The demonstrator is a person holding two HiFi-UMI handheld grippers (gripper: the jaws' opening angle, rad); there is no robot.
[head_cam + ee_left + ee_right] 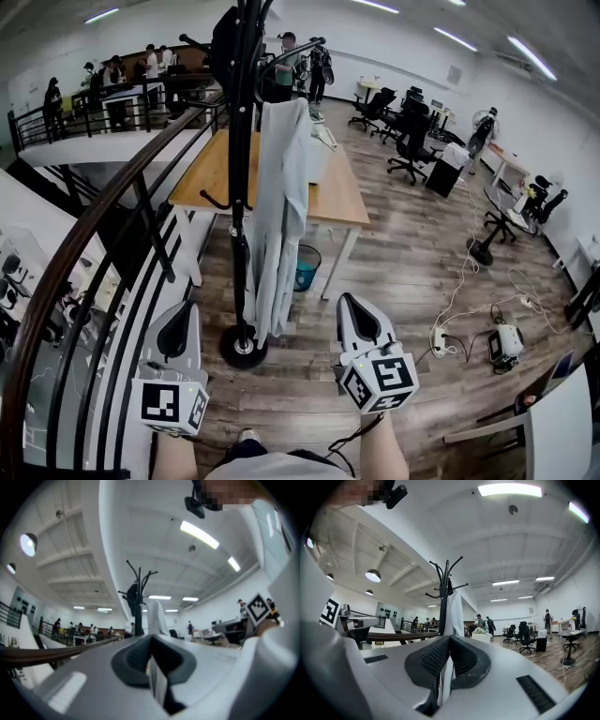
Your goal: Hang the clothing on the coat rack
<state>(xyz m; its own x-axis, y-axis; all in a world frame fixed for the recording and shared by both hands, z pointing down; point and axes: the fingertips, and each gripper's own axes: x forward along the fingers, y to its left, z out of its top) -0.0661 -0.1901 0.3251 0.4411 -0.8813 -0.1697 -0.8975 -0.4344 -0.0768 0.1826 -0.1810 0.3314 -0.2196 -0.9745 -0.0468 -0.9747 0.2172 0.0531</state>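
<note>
Fingers (130, 657) pressed together, empty, on left gripper (151, 638); same on right gripper (449, 638); pale garment (279, 216) hanging from coat rack (241, 141).

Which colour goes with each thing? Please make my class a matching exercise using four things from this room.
Things:
1. coat rack
2. hanging garment
3. bin
4. tabletop

Colours:
a. teal
b. black
c. pale grey
d. light wood

Pairs: 1-b, 2-c, 3-a, 4-d.
</note>
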